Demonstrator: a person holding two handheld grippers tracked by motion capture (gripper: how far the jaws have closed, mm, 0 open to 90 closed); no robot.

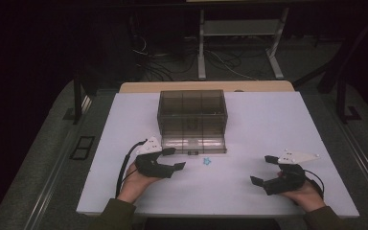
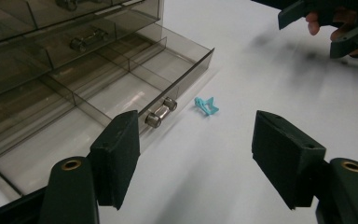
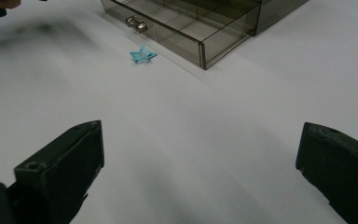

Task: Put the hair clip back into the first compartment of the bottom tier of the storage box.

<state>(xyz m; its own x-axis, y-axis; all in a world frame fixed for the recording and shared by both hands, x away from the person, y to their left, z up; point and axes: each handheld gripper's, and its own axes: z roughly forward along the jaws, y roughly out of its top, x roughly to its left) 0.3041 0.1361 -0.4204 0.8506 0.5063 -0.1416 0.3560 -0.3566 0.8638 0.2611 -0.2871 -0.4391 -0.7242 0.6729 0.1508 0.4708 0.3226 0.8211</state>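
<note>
Small blue star-shaped piece (image 1: 207,161) lies flat on the white table (image 1: 268,124), just in front of the open drawer (image 1: 191,142), near its right half. In the left gripper view the star (image 2: 206,106) looks like thin light-blue plastic with raised points, sitting just beside the metal knob (image 2: 161,112) on the drawer front, not touching it. In the right gripper view the star (image 3: 142,54) sits close to the drawer's front wall.

Cabinet (image 1: 191,111) is smoky clear plastic, at table centre toward the far edge. Bottom drawer is pulled out, with dividers inside; the compartments look bare in the left gripper view. Upper drawers are closed, each with its own knob.

Left gripper (image 1: 174,158) rests low over the table just left of the star, jaws spread wide, nothing between them, tips pointing right toward the drawer front. One jaw is near the drawer's left front corner. Left hand (image 1: 136,179) grips it from below, sleeve at the table's near edge.

Right gripper (image 1: 263,169) is well apart to the right, near the front edge, jaws also spread wide and holding nothing, pointing left toward the star. Right hand (image 1: 304,190) holds it from behind, cable looping by the wrist.
</note>
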